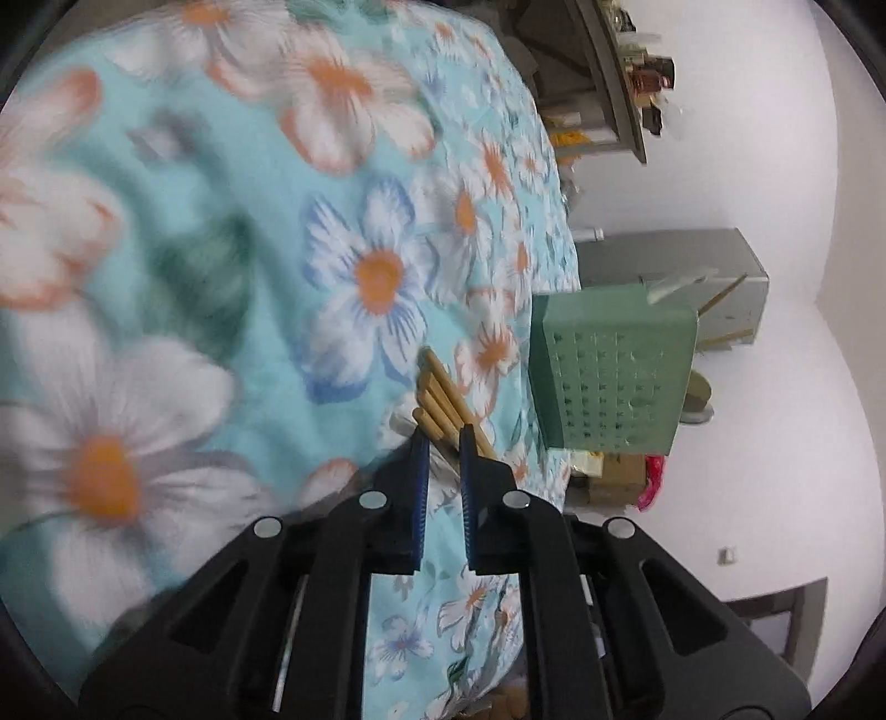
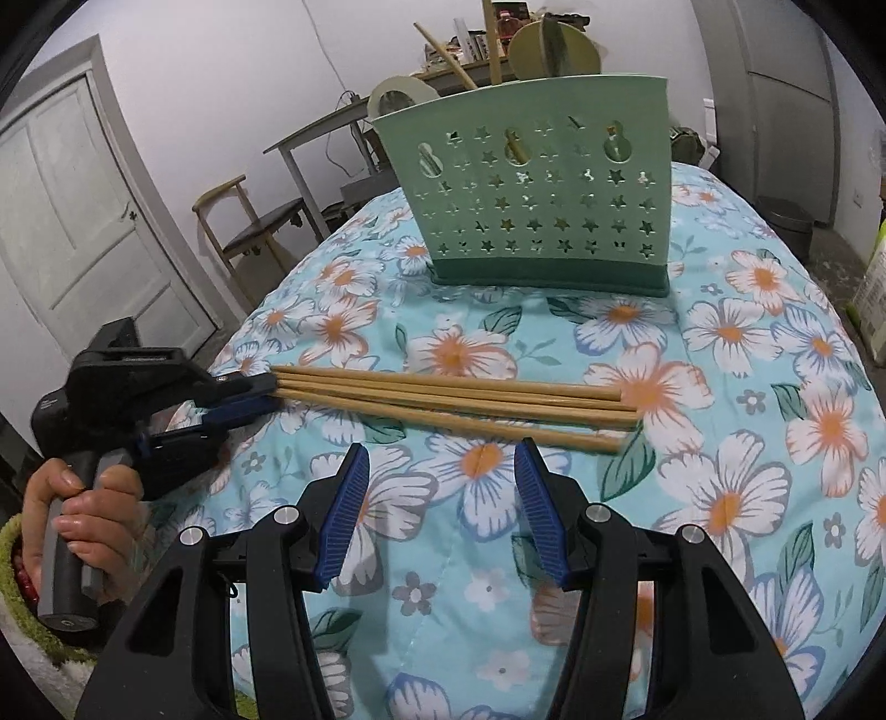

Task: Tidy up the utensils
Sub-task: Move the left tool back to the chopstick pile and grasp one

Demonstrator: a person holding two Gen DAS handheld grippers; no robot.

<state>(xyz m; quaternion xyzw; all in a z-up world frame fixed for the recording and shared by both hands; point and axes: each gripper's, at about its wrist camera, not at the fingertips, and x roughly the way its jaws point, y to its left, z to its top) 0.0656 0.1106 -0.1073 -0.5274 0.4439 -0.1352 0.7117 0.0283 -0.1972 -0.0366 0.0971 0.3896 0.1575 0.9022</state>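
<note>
Two blue-padded fingers of the right gripper (image 2: 443, 471) hover half spread above the floral tablecloth (image 2: 720, 498), nothing between them. Just beyond their tips lie four wooden chopsticks (image 2: 454, 396), side by side and pointing across the table.

At the chopsticks' left ends, the left gripper (image 2: 266, 393), held by a person's hand (image 2: 72, 498) on its grey handle, meets the bundle with its jaws nearly together. In the right wrist view one blue finger sits at the top of the ends and the other below; whether the pads actually press the wood cannot be told. In the left wrist view, the left gripper (image 1: 443, 437) shows a narrow gap, with the chopstick ends (image 1: 437, 393) just past its fingertips.

Farther back on the cloth stands one green utensil holder (image 2: 531, 194), upright, its wall pierced with star-shaped holes. It is well apart from the loose chopsticks. Two more chopsticks (image 2: 448, 52) and flat pale green utensils rise from it. Behind the table are one wooden chair (image 2: 249, 227), one desk (image 2: 326, 133) and a white door (image 2: 77, 205).
</note>
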